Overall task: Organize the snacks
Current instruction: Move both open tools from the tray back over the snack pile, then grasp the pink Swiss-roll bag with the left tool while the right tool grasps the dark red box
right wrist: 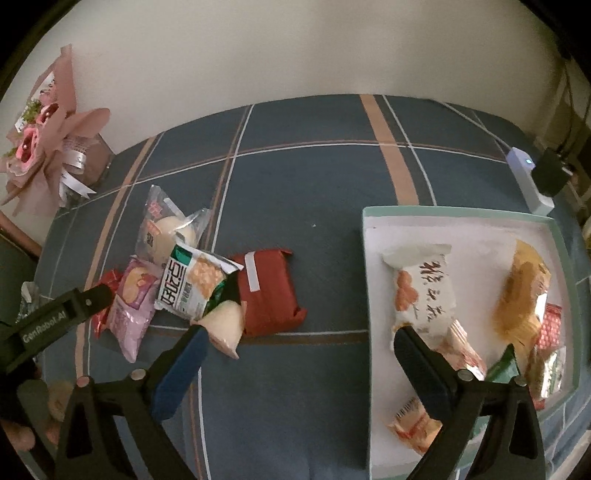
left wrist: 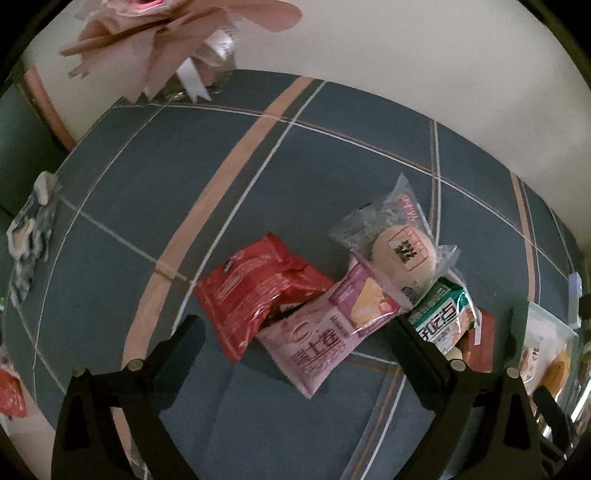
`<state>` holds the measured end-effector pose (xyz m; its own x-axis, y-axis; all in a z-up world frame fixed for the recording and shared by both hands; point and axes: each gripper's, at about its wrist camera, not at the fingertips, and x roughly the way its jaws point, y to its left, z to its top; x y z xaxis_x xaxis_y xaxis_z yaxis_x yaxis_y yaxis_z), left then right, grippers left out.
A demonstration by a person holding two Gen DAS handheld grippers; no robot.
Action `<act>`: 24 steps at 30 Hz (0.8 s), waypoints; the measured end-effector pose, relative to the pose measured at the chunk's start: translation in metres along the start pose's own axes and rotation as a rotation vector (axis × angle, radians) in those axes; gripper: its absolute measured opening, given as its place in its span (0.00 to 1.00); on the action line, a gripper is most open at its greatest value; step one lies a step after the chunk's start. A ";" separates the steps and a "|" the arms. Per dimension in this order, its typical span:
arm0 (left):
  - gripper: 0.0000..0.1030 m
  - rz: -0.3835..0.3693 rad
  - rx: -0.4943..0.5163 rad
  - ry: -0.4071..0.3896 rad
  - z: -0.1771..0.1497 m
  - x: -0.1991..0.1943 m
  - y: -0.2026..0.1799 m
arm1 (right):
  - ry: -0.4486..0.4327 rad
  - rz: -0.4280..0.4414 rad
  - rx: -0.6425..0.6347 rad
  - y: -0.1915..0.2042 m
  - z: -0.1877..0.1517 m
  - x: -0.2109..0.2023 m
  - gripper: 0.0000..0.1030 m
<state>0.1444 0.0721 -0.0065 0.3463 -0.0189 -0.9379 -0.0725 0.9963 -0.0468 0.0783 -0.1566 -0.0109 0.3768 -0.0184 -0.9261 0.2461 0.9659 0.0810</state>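
Left wrist view
- My left gripper (left wrist: 295,328): jaws spread wide, nothing clamped; the pile sits between and just past the tips.
- Snacks in the pile: five I can count here. One red packet (left wrist: 255,295), one pink packet (left wrist: 325,339) lapping over its edge, one clear-wrapped round bun (left wrist: 402,254) on top of the pink one, one green-and-white packet (left wrist: 443,317), one dark red flat pack (left wrist: 480,343) peeking out behind it.
- Cloth: one blue plaid tablecloth (left wrist: 258,184) under everything.
- Bouquet: one, pink-wrapped (left wrist: 177,33), far left corner by the wall.
- Tray: just a sliver of the white tray (left wrist: 554,321) at the right edge (contents blurred from here).

Right wrist view
- My right gripper (right wrist: 299,336): jaws wide apart and empty, one finger over the pile's edge, the other over the tray.
- Pile, left of me: six now, the same five plus one pale pouch (right wrist: 229,325) under the green-and-white packet (right wrist: 195,284); dark red flat pack (right wrist: 269,291) lies beside it, touching.
- Tray (right wrist: 373,229): one, white with a pale green rim, at the right.
- In the tray: one white packet with orange print (right wrist: 424,291), one yellow packet (right wrist: 524,291), one orange-and-white packet (right wrist: 413,428) near me, a few small ones at the right wall (too jumbled to count).
- Left gripper (right wrist: 99,295): one tip visible, touching the pile's left side.
- White box with a blue light (right wrist: 524,173): one, behind the tray.
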 end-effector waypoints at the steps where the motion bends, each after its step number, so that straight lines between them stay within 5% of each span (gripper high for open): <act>1: 0.91 -0.011 0.010 0.002 0.001 0.002 -0.002 | 0.003 -0.005 -0.008 0.002 0.001 0.003 0.93; 6: 0.71 -0.047 0.058 0.043 0.002 0.022 -0.013 | 0.001 -0.030 -0.044 0.012 0.010 0.017 0.86; 15: 0.67 -0.063 0.096 0.083 0.007 0.050 -0.021 | 0.010 -0.048 -0.086 0.024 0.022 0.048 0.62; 24: 0.53 -0.028 0.124 0.115 0.006 0.071 -0.034 | 0.022 -0.002 -0.098 0.030 0.024 0.061 0.55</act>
<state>0.1773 0.0375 -0.0692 0.2368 -0.0492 -0.9703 0.0538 0.9978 -0.0374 0.1306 -0.1350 -0.0560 0.3566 -0.0155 -0.9341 0.1579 0.9865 0.0439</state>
